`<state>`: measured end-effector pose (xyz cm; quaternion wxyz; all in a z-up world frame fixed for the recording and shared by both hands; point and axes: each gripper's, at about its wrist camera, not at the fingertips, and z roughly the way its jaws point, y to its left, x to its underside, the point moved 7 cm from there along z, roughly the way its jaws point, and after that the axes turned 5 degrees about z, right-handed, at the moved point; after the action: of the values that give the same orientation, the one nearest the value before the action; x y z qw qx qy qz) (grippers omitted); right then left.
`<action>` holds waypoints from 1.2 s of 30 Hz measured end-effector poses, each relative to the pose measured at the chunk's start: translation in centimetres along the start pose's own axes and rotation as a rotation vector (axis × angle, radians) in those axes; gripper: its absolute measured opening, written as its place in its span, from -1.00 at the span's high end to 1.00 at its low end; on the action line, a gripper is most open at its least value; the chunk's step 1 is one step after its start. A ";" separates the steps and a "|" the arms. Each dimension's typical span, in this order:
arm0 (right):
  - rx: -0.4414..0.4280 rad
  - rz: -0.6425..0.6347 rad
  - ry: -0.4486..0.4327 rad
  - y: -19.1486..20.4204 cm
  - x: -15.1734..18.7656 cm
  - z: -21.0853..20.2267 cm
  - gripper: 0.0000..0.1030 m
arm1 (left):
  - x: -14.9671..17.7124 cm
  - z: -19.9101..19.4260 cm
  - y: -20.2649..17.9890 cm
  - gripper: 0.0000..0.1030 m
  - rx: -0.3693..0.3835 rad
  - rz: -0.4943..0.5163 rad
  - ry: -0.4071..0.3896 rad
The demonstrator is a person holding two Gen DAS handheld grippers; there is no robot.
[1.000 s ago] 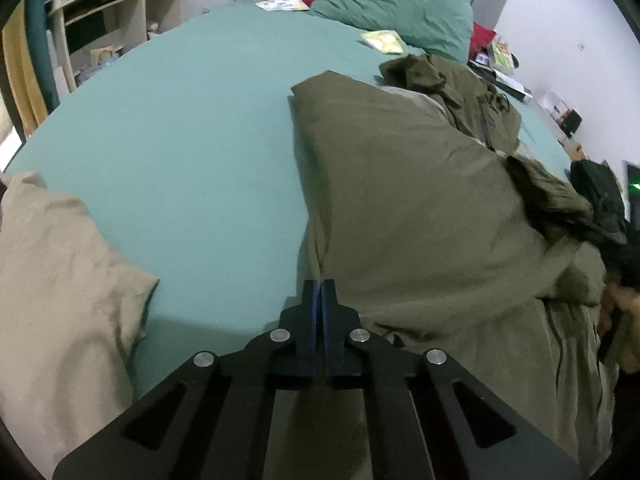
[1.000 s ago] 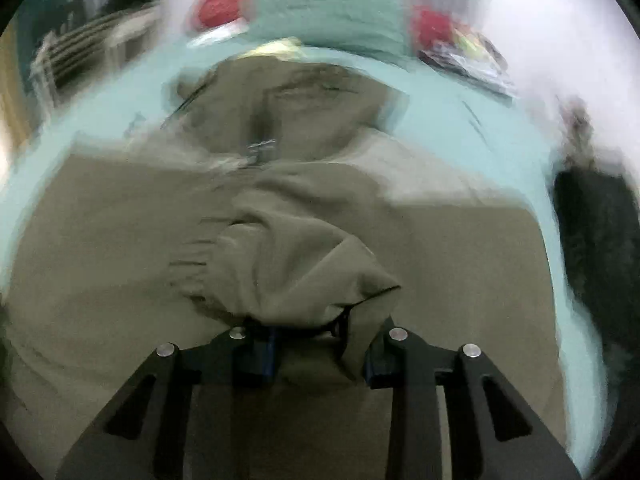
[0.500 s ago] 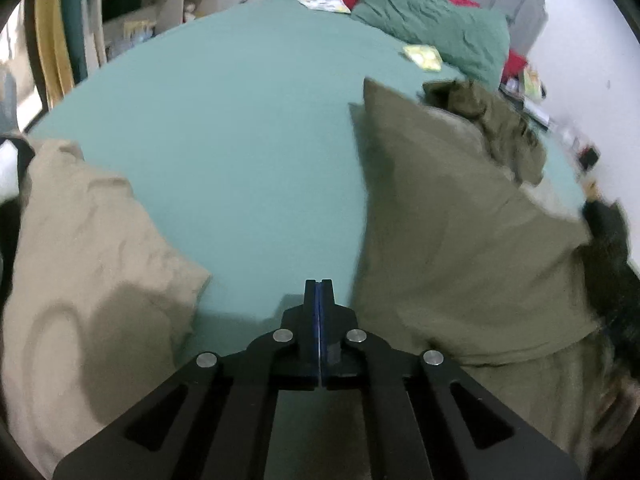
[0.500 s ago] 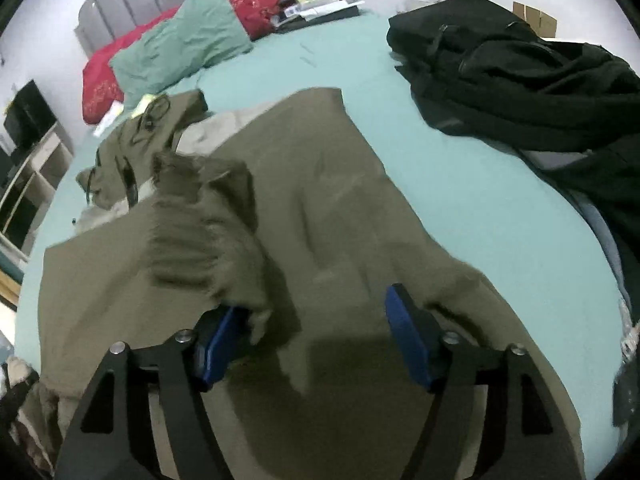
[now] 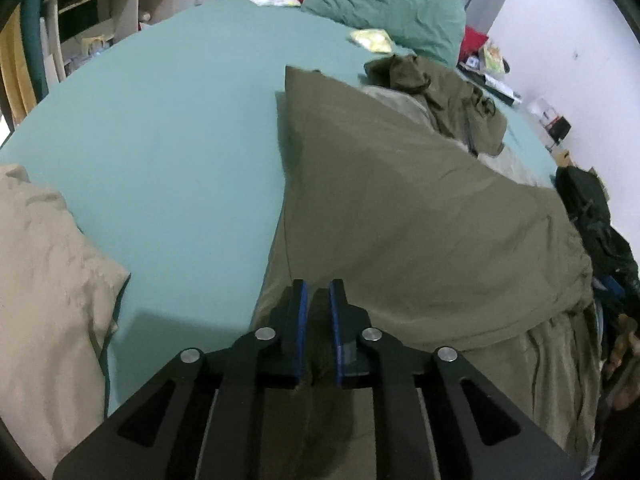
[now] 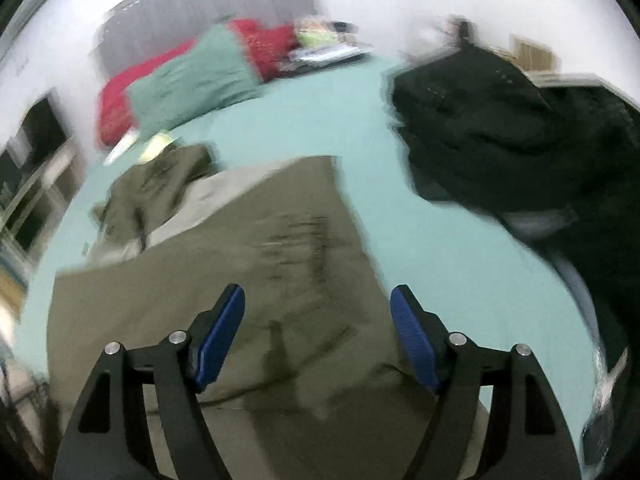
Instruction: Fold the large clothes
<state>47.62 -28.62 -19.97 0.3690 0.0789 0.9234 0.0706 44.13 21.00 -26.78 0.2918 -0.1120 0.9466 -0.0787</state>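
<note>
My left gripper (image 5: 318,292) jaws narrowly apart over olive jacket (image 5: 420,220) edge; right gripper (image 6: 316,300) jaws wide, empty, poised above it for next fold.

Jacket (image 5: 400,216) spread flat on bed (image 5: 180,120), right of centre. Hood (image 5: 440,92) bunched at far end, toward pillows (image 5: 384,4) at headboard. Second garment (image 5: 44,288) on bed near left. Garment pile (image 6: 520,136) right of jacket. Shelving (image 5: 88,16) beyond bed, far left.
</note>
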 end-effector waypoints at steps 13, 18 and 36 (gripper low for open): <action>-0.015 -0.371 -0.030 13.8 -6.2 6.6 -0.46 | -2.2 -1.5 5.3 0.61 -0.098 -0.123 -0.115; -0.109 -0.335 0.026 19.4 -10.9 13.5 -0.46 | -2.5 -1.2 7.9 0.61 -0.150 -0.159 -0.133; -0.160 -0.476 -0.112 24.8 -13.5 13.9 0.89 | -2.7 -1.5 8.7 0.61 -0.182 -0.166 -0.133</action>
<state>69.21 -6.07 -16.25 0.4310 -0.1663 0.8855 0.0499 44.00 30.18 -26.01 0.3348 -0.2208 0.9160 -0.0089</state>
